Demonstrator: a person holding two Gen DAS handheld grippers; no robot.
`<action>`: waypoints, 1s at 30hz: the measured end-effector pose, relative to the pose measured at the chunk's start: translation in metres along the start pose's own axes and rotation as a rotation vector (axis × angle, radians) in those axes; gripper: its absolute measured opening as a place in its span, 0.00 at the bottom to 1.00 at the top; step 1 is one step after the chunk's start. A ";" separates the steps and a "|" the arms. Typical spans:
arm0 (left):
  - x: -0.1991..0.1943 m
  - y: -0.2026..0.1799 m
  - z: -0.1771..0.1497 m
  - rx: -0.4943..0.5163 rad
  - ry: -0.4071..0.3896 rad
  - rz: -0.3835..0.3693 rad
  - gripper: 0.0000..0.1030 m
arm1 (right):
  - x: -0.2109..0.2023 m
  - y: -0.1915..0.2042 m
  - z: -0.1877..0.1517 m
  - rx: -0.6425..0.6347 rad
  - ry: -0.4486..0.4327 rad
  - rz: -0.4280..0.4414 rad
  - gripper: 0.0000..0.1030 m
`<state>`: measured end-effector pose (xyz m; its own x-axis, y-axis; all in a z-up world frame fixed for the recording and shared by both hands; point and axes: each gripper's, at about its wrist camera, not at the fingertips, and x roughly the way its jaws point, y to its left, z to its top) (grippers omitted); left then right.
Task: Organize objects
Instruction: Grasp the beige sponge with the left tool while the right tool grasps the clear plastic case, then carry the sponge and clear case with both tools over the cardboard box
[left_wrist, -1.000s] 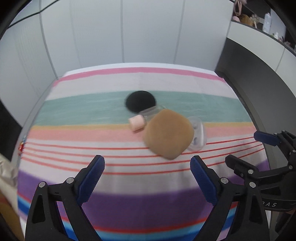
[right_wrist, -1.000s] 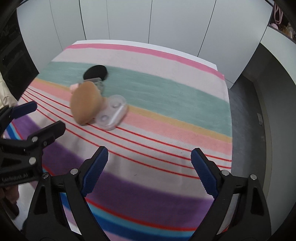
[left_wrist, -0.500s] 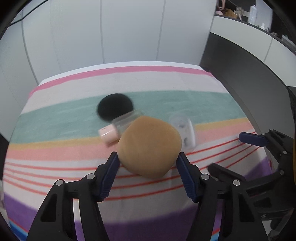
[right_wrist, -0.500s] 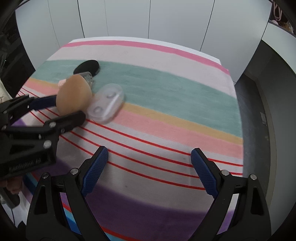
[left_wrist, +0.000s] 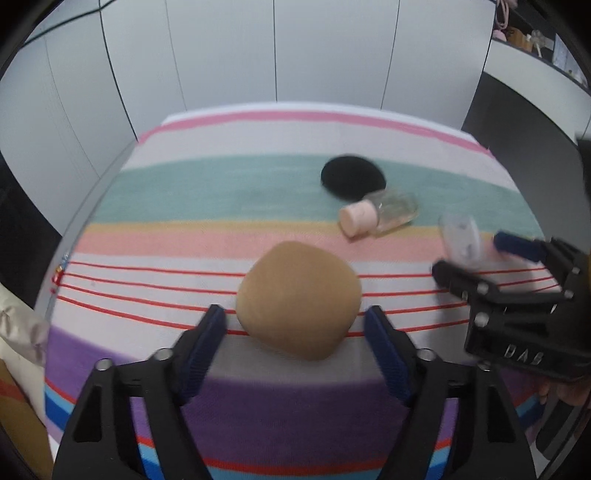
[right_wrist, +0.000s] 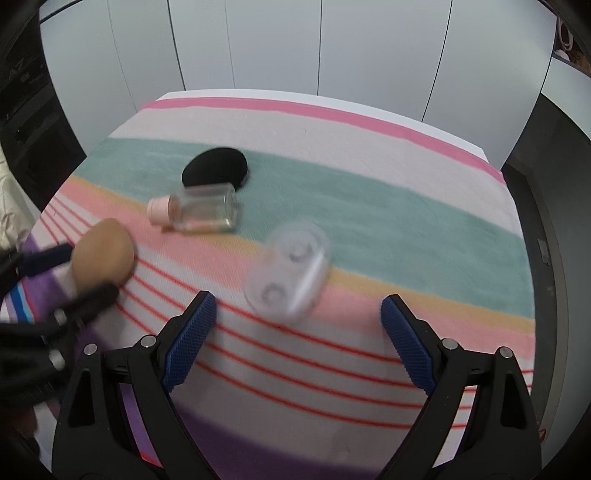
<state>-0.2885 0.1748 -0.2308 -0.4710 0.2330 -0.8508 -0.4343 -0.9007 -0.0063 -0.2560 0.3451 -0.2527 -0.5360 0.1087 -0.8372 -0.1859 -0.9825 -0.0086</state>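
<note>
My left gripper is shut on a tan powder puff and holds it over the red-lined stripes; the puff also shows in the right wrist view. A clear glass bottle with a pink cap lies on its side next to a black round puff. A clear plastic two-well case lies just ahead of my right gripper, which is open and empty. In the left wrist view the case lies between the right gripper's fingers.
A striped cloth covers the table. White panel walls stand behind it. A dark counter with small items runs at the far right. Beige fabric hangs at the table's left edge.
My left gripper closed on the tan puff and carried it left, away from the bottle and case. My right gripper moved in towards the clear case.
</note>
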 end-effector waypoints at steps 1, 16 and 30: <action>0.000 -0.001 0.000 0.010 -0.017 0.007 0.84 | 0.001 0.000 0.003 0.002 -0.007 -0.005 0.81; -0.020 -0.003 0.006 -0.007 -0.049 0.003 0.61 | -0.014 -0.006 0.000 -0.004 0.046 0.003 0.44; -0.099 -0.009 -0.010 -0.069 -0.021 0.023 0.61 | -0.099 0.002 -0.023 0.031 0.050 0.012 0.44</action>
<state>-0.2307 0.1559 -0.1516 -0.4964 0.2193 -0.8399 -0.3698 -0.9288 -0.0240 -0.1842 0.3293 -0.1826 -0.4962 0.0887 -0.8637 -0.2056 -0.9785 0.0176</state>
